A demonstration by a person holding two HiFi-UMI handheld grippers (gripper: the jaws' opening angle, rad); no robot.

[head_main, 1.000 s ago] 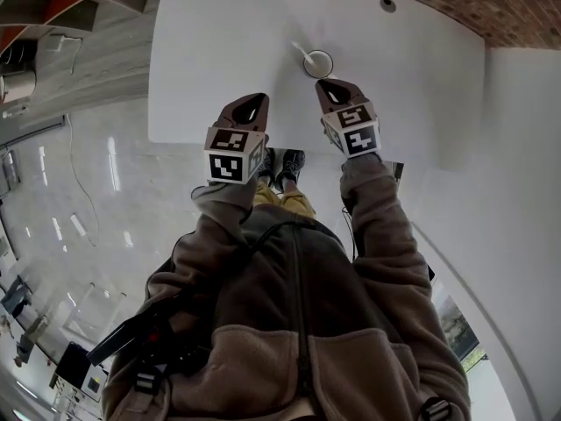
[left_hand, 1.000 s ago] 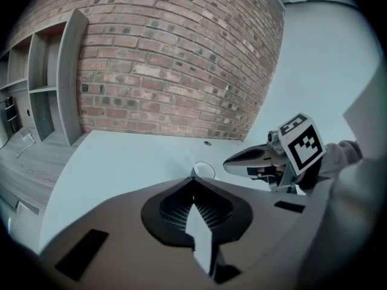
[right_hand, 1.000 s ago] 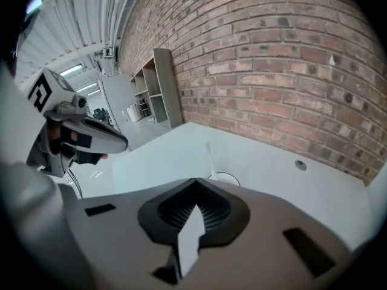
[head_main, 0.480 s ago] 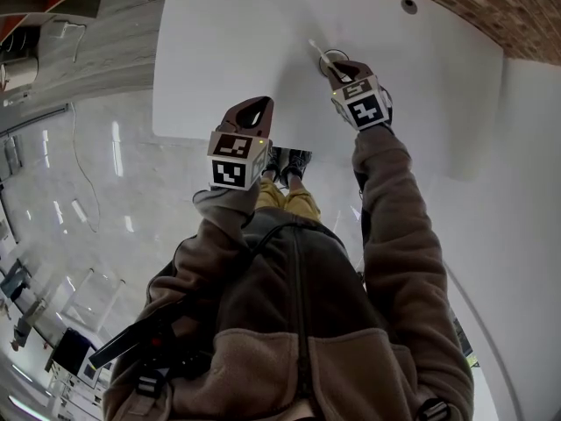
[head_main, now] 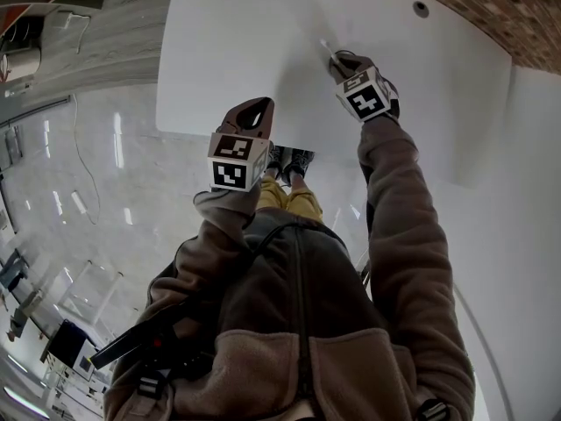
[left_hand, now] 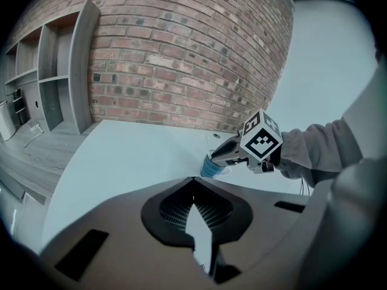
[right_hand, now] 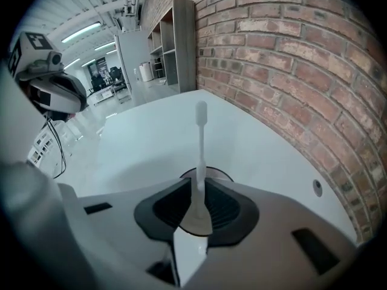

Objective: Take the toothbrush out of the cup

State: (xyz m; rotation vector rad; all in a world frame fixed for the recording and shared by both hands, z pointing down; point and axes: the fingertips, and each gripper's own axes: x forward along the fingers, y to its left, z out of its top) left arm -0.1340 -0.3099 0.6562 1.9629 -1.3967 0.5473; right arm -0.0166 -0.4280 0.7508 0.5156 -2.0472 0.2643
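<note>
Right claw [head_main: 340, 59] is clenched on the white plastic toothbrush [right_hand: 200, 153]. In the right gripper view both jaws press the handle from either side, and the stem rises towards 12 o'clock with its brush end up over the white worktop [head_main: 237, 51]. The rim of the small round blue cup [right_hand: 222, 174] peeks out just behind the jaw tips. I cannot tell whether the toothbrush's lower end is still inside it.

From the head view, the tip of the toothbrush [head_main: 325, 47] pokes out of the right claw towards 11 o'clock. The left gripper view shows that claw [left_hand: 213, 157] sitting right on top of the cup [left_hand: 211, 168], its marker cube [left_hand: 261, 142] facing us and the red brick wall [left_hand: 181, 53] behind.

Left claw [head_main: 260, 103] is pinched closed with nothing in it. Its jaws meet at the tips [left_hand: 193, 179], and it hangs over the near edge of the worktop, at about 8 o'clock from the right claw.

A second ago the right claw was short of the cup, with the whole rim in plain sight at its 11 o'clock and the toothbrush leaning free. It has since pushed forward across the worktop and covered the cup. The left claw has barely budged.
</note>
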